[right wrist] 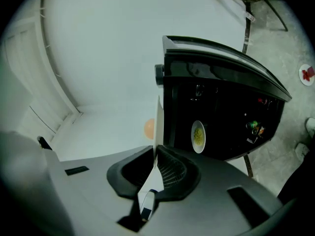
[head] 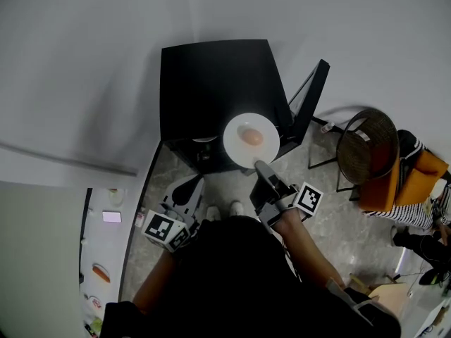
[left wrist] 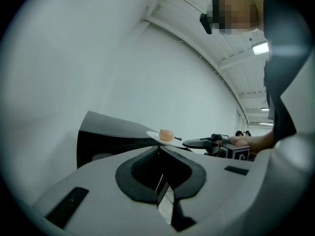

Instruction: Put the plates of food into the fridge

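Note:
A white plate (head: 236,148) carrying a round peach-coloured bun (head: 252,136) hangs in front of the black fridge (head: 211,83). My right gripper (head: 262,167) is shut on the plate's near rim. In the right gripper view the plate (right wrist: 158,127) stands edge-on between the jaws of my right gripper (right wrist: 156,154), with the bun (right wrist: 148,128) to its left. My left gripper (head: 194,186) is lower left of the plate, shut and holding nothing. From the left gripper (left wrist: 158,150) I see the plate (left wrist: 156,135), the bun (left wrist: 166,134) and the right gripper (left wrist: 197,142) beyond.
The fridge door (head: 311,97) stands open to the right. Inside the fridge (right wrist: 221,82) another plate with yellow-green food (right wrist: 198,136) rests on a shelf. A wire chair (head: 366,146) and a seated person (head: 416,189) are at the right. A counter with food (head: 102,273) runs along the lower left.

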`<state>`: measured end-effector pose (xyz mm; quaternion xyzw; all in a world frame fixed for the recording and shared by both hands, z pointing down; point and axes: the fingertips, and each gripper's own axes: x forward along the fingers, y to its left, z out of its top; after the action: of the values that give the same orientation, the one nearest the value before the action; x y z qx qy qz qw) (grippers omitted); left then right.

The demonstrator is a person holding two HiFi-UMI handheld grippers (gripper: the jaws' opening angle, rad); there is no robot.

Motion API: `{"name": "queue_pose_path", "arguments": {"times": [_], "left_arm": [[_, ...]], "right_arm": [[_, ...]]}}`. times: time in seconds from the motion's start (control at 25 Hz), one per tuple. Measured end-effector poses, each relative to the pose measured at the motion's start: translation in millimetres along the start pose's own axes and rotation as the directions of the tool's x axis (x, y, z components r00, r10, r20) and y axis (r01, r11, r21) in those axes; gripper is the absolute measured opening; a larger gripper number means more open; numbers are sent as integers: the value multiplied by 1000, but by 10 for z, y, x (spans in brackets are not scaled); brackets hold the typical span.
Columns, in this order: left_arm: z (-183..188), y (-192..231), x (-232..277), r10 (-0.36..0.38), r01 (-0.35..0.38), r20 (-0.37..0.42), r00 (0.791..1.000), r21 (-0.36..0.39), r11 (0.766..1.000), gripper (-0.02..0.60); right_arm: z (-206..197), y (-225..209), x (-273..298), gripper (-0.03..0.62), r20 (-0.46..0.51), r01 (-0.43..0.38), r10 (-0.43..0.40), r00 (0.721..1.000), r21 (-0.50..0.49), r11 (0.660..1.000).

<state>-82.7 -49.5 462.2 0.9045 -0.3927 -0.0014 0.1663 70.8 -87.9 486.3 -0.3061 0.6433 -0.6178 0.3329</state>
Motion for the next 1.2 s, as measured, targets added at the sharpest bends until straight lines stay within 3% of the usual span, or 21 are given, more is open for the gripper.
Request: {"name": "queue_pose_path", "arguments": {"times": [0.56,1.2], "left_arm": [[-110,-26,-83,14,-14,-17,1000,-24,1000,25],[-35,-6,75,23,-23,-28,999,-21,1000,25]], "right_arm": [[-302,-242,-285,34,-64,44,-44,997,8,999],[-401,-328,-420,32,-200,26,-25,980,1,1000]]}}
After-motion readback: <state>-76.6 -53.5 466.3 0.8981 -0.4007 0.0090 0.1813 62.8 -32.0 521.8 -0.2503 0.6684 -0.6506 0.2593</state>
